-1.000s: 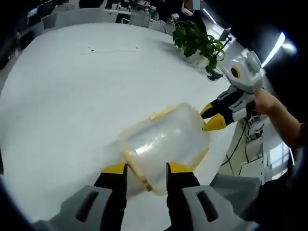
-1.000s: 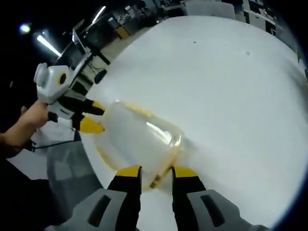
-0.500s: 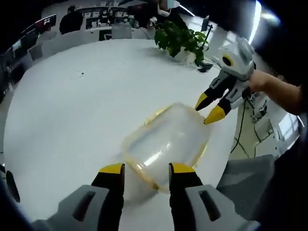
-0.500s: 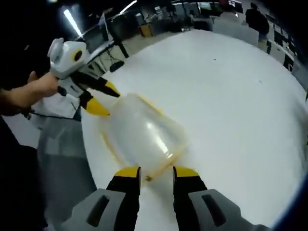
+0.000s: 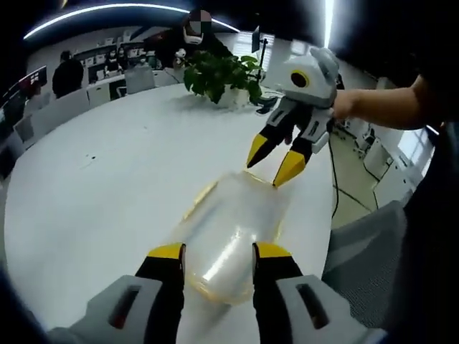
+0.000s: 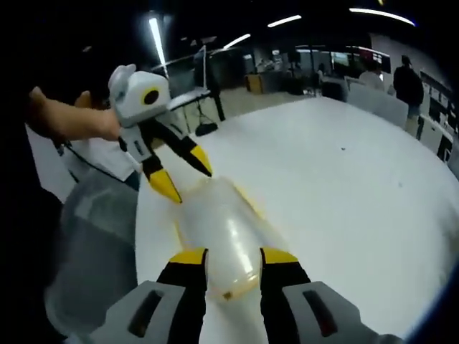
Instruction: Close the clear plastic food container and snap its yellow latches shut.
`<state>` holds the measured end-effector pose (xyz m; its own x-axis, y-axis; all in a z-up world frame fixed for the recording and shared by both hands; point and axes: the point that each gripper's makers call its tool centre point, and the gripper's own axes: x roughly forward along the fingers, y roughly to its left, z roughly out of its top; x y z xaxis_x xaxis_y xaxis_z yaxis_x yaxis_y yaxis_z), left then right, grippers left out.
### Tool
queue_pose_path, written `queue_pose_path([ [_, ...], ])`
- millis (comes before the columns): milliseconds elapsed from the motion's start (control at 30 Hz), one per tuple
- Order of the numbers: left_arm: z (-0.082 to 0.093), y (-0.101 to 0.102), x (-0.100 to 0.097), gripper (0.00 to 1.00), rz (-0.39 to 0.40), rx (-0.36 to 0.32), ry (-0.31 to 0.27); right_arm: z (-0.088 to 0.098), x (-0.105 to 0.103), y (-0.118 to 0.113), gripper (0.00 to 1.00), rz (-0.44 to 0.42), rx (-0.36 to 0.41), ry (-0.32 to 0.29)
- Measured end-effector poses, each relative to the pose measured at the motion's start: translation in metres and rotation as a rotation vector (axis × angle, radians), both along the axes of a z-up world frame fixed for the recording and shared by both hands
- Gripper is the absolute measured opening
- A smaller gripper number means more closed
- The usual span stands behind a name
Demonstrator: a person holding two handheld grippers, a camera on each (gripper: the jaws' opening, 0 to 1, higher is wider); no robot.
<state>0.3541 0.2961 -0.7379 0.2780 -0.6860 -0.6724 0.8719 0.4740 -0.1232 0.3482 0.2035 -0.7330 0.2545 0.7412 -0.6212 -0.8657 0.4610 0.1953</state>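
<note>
Clear plastic food container (image 5: 229,233) now lying on the white desk (image 5: 93,201), no longer pinched at either end. Left gripper (image 5: 215,252) and right gripper (image 5: 274,159) both lifted off, jaws apart. Yellow latches (image 5: 199,201) probably still to snap.

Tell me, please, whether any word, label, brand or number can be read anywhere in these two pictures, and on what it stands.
None can be read.
The clear container carries no visible label or print.
The left gripper and right gripper show plain white, black and yellow, with no lettering visible.
The screens at the far desks are too small and blurred to read.
</note>
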Motion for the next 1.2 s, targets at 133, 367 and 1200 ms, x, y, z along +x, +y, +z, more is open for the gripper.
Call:
queue_pose_path([
  [133,0.001,-0.006,-0.004,0.35,-0.051,0.001,-0.015,-0.001,-0.006,0.008,0.3,0.049,0.029,-0.021],
  [367,-0.001,-0.012,-0.005,0.34,-0.127,0.021,-0.049,-0.006,-0.005,0.017,0.32,0.099,0.022,-0.048],
  [1200,-0.011,-0.028,-0.007,0.3,-0.252,0.05,-0.052,-0.012,0.005,0.051,0.34,0.191,0.05,-0.066],
])
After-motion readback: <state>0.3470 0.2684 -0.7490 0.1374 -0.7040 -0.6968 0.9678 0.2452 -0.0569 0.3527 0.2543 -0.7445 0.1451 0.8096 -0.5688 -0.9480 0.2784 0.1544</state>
